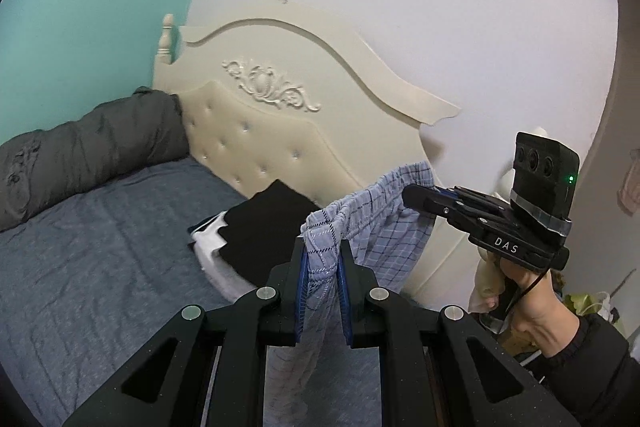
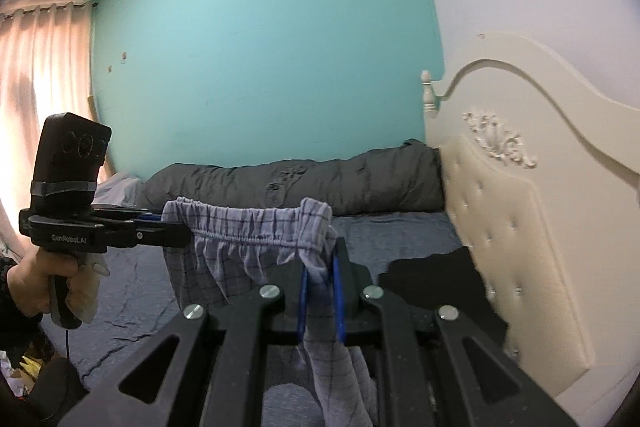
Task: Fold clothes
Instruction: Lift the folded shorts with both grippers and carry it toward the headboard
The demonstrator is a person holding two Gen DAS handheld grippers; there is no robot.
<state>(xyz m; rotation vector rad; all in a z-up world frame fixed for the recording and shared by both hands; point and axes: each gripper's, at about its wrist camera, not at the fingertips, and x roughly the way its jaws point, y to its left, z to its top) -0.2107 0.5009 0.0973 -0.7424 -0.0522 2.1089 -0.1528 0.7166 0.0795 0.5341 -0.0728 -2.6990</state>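
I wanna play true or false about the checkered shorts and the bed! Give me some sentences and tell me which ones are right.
1. Both grippers are pinching the checkered shorts. True: the left gripper and the right gripper each clamp one end of the waistband.
2. The shorts lie flat on the bed. False: they hang in the air above it.
3. A black folded garment sits near the headboard. True.
4. The wall behind the bed is red. False: it is turquoise.
5. A grey duvet lies rolled along that wall. True.
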